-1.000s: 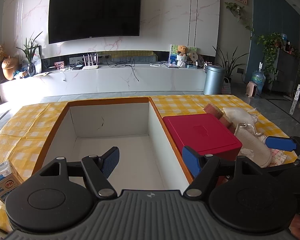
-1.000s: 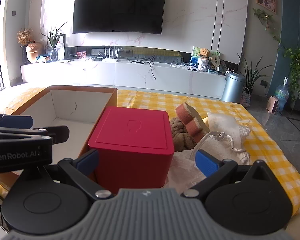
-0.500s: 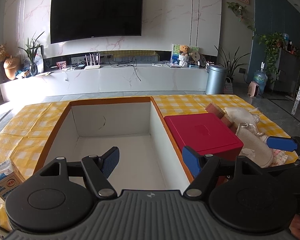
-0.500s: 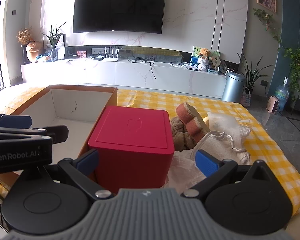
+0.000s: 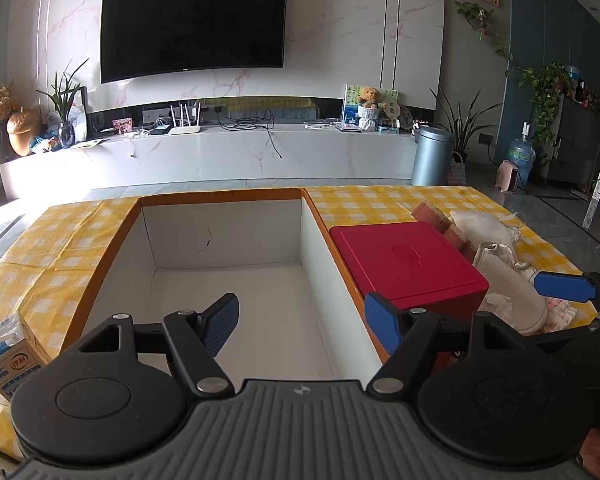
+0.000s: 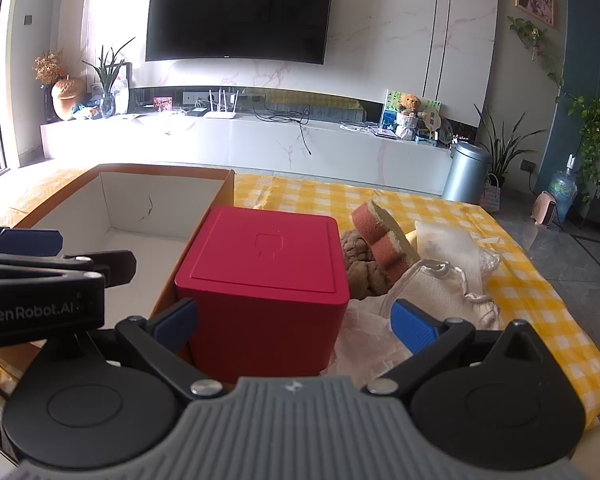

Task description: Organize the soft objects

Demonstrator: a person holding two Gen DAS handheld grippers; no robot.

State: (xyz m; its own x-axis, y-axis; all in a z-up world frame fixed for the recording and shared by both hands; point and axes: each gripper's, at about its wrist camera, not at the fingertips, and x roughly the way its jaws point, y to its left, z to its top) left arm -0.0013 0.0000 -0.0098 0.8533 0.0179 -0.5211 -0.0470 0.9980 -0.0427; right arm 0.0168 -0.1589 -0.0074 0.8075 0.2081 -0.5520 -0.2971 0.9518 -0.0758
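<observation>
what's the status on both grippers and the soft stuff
Left gripper open over cardboard box. Right gripper open, holding nothing. Soft pile untouched on table. Red box stands before right gripper.

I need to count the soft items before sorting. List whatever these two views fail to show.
- Left wrist view: the soft pile is largely hidden behind the red plastic cube box.
- Right wrist view: the brown plush toy is partly covered by that box and the pink-and-tan sponge.
- Left wrist view: the blue-and-white carton is cut off by the frame edge.
</observation>
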